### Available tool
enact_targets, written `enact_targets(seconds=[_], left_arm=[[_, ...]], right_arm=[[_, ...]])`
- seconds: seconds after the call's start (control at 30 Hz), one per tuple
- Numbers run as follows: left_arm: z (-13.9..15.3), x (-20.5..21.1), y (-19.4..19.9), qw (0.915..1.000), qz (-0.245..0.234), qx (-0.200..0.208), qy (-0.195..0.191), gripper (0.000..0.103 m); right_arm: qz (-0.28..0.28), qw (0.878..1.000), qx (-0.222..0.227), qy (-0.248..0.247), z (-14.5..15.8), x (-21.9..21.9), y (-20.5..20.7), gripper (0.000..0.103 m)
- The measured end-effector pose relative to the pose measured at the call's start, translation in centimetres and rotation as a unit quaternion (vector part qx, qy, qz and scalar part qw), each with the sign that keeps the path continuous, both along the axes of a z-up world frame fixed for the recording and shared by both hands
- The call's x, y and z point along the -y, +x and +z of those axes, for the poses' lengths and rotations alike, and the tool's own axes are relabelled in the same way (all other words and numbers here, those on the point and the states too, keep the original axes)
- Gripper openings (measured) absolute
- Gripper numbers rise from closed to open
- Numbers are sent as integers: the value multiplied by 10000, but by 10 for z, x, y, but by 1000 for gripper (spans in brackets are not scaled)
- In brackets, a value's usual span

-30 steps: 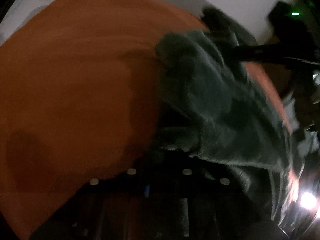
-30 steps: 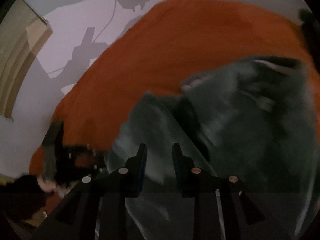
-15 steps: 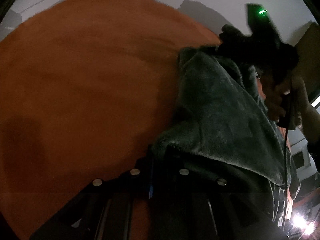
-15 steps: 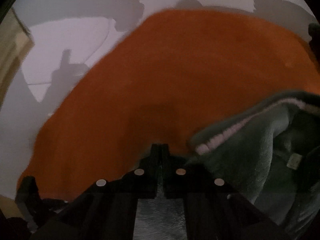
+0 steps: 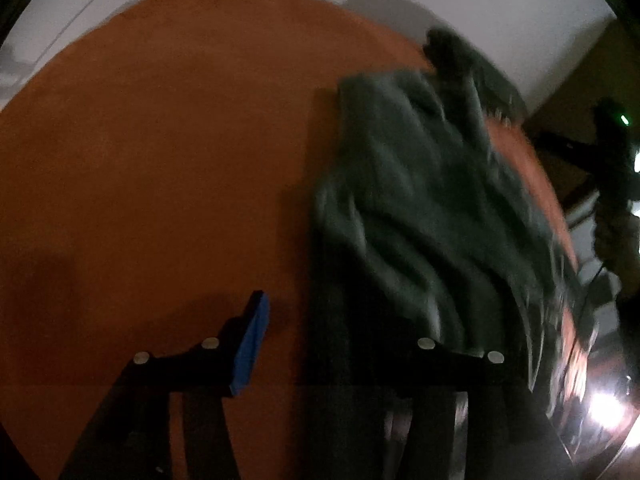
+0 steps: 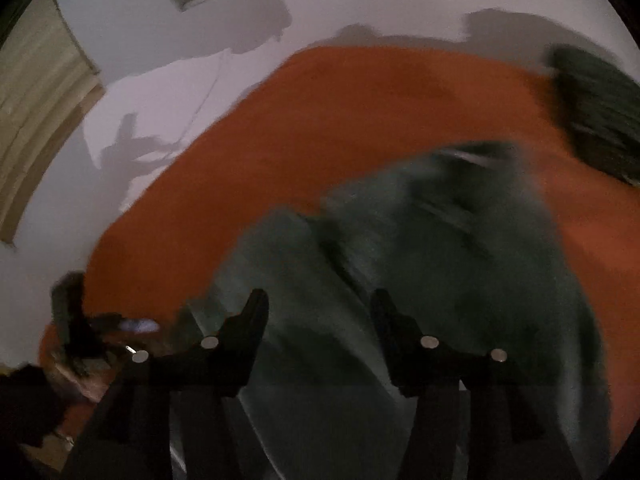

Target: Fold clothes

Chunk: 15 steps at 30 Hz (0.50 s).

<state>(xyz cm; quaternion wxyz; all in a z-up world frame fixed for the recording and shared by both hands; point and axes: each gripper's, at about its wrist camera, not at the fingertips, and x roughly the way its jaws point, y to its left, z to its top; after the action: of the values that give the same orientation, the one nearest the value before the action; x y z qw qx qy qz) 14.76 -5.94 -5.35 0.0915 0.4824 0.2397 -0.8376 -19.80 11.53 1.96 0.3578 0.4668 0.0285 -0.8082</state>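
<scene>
Lying crumpled on the orange cover (image 5: 160, 168), the dark green garment (image 5: 420, 208) runs lengthwise up the frame's right, beside the wide-open left gripper (image 5: 336, 324); the right gripper (image 6: 320, 308), also wide, hovers directly over it.

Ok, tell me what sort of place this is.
Probably a room in a home, dimly lit: a plain white wall, a large orange cloth-covered surface, perhaps a bed or table, and a dark green fleecy garment lying on it for folding.

Table (image 5: 160, 160), orange cloth cover: one rumpled dark green fleece garment (image 5: 420, 208) lying on it; another dark folded piece (image 6: 600, 112) at far edge.
</scene>
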Motion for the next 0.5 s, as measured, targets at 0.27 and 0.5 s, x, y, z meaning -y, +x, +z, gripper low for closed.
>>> enact_targets(seconds=[0.27,0.5], left_arm=[[-2,-38,-9,9989,-266,291,-238,54],[9,-65,-60,9985,-417,45,-354,55]], right_arm=[[-3008,9495,897,28,-65,-258,95,55],[-3557,9277,1108,-246,-74,-317,142,55]])
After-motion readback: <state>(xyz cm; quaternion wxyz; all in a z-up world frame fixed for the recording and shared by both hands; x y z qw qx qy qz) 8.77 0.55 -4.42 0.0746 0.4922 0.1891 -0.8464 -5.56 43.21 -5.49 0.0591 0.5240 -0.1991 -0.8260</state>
